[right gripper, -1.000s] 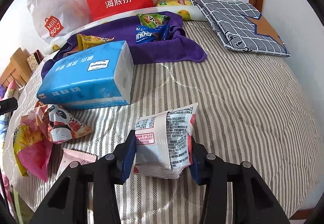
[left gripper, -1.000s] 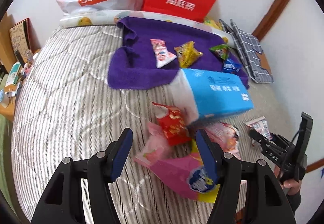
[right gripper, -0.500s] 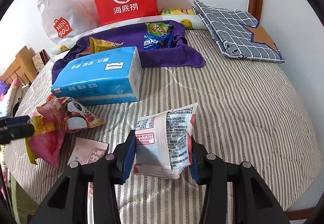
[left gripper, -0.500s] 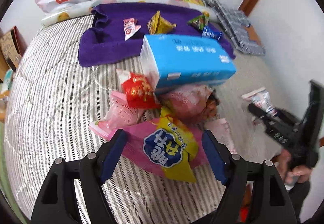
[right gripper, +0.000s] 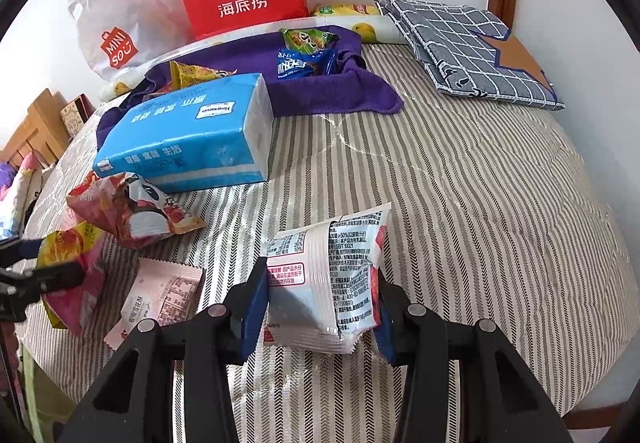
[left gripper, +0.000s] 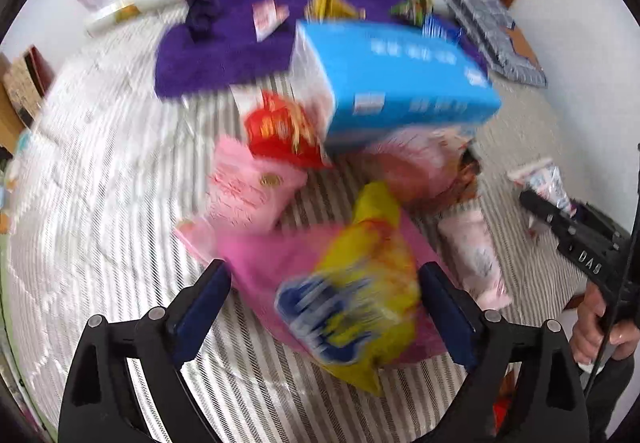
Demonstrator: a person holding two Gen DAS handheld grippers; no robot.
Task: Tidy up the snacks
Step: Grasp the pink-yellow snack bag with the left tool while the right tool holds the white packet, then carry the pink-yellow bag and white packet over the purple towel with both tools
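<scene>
- While my left gripper (left gripper: 324, 295) has just been opening, its jaws straddle the yellow snack bag (left gripper: 360, 295) on the striped bed (right gripper: 480, 183).
- My right gripper (right gripper: 320, 307) clamps a white packet (right gripper: 324, 283) just above the bed.

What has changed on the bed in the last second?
The left gripper dropped toward the yellow and pink snack bag, its jaws just opening, now straddling it without touching. The right gripper stayed clamped on the white printed snack packet. The blue tissue pack stayed put.

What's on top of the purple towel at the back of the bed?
On the purple towel lie a green packet, a blue packet and a yellow packet. The tissue pack hides part of it.
</scene>
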